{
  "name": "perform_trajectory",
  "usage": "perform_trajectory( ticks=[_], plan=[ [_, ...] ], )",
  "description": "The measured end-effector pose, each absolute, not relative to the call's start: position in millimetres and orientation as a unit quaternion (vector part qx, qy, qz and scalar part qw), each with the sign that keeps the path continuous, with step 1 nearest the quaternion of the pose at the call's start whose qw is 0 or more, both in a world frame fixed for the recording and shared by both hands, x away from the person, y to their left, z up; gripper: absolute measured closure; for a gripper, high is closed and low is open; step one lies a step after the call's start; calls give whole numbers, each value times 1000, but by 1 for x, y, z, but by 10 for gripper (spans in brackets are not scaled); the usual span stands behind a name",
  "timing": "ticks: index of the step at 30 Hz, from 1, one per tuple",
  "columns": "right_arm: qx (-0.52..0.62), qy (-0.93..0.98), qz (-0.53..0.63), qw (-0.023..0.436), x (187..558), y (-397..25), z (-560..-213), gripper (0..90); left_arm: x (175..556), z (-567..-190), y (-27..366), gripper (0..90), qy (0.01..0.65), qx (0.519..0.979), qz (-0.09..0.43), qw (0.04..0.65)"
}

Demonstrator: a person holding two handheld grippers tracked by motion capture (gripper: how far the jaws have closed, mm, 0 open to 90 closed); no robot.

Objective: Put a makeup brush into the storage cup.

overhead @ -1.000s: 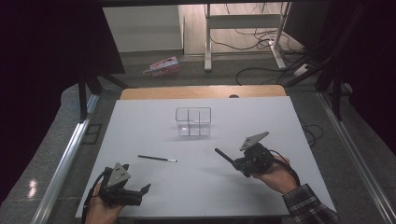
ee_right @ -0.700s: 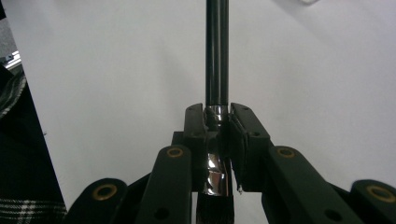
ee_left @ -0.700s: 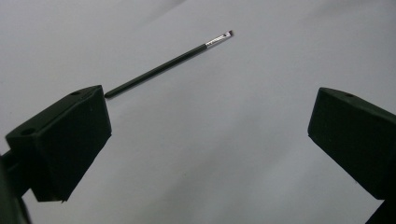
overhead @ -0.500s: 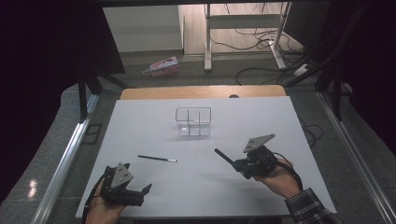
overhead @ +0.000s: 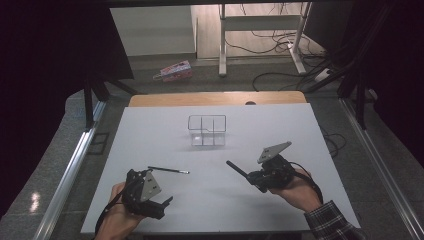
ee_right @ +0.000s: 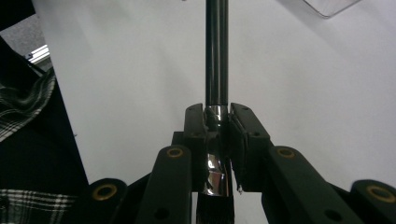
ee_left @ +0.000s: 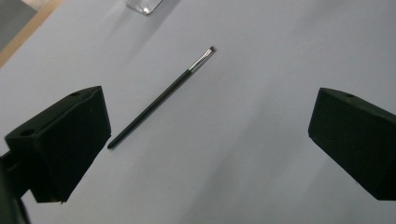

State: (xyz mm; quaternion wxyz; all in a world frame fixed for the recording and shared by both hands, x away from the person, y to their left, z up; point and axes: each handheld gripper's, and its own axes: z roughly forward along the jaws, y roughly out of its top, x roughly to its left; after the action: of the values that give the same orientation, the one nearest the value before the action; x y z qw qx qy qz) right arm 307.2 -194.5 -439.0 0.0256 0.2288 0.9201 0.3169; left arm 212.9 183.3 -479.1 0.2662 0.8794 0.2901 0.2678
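We had the right claw (ee_right: 217, 116) clamped on a dark brush (ee_right: 216, 51), its handle jutting straight ahead. Our left claw (ee_left: 205, 140) gaped wide above the tabletop (ee_left: 261, 70), a thin brush (ee_left: 161, 97) lying just ahead, nearer its left jaw.

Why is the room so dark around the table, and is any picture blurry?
High view: the white table is lit while the surroundings fall into black. Left gripper view: the thin brush is sharp, but the black fingers look soft. Right gripper view: glare shines on the brush's metal band.
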Motion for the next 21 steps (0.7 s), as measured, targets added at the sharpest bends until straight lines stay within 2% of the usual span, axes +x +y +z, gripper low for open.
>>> perform_trajectory(
  ticks=[21],
  plan=[
    [208, 934, 290, -14, 308, -176, -439, 774, 233, -469, 124, 0, 161, 909, 289, 252]
  ],
)
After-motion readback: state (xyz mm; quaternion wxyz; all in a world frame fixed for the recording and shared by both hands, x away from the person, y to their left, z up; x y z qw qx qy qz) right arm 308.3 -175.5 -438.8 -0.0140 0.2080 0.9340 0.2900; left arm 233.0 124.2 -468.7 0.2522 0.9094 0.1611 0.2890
